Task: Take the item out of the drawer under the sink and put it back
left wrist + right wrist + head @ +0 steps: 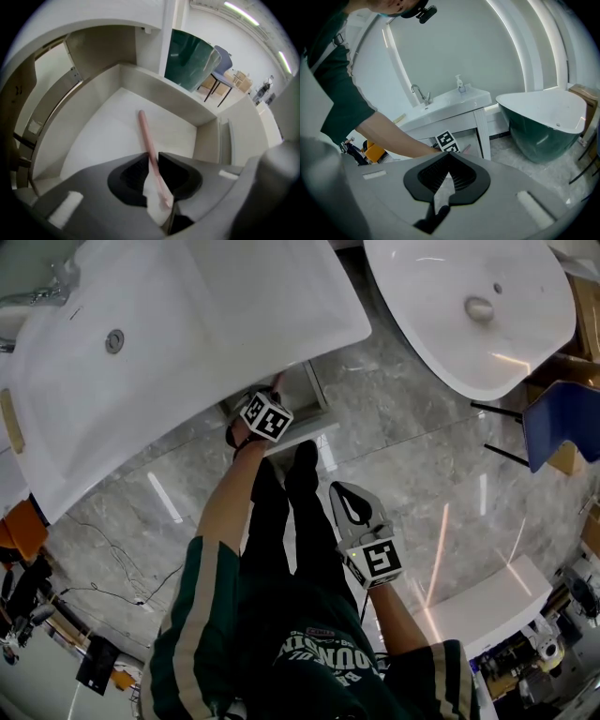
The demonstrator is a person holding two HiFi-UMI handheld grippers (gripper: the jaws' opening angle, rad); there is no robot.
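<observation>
Close to the person's legs, the right gripper (450, 157) hangs idle, its jaws pressed together on nothing, pointed toward the sink (450, 101) from well back. Farther forward, under the basin, the left gripper (151, 158) reaches into the open drawer (101, 140), and its jaws stand only narrowly apart, with the pink stick (145, 129) pinched between their tips. That stick is the task's thing: a slim, straight rod that runs from the jaws out over the drawer's pale floor toward the back wall. Whether its far end rests on the floor or is lifted I cannot tell. It looks light and stiff, probably plastic, so weight should be no trouble, but so thin and smooth a shaft may roll or pivot in a pinch taken near one end. A hold nearer its middle, square across the shaft, would likely keep it level on the way out and back. Beyond the drawer stand a dark green tub (192, 63) and a chair (224, 60).
</observation>
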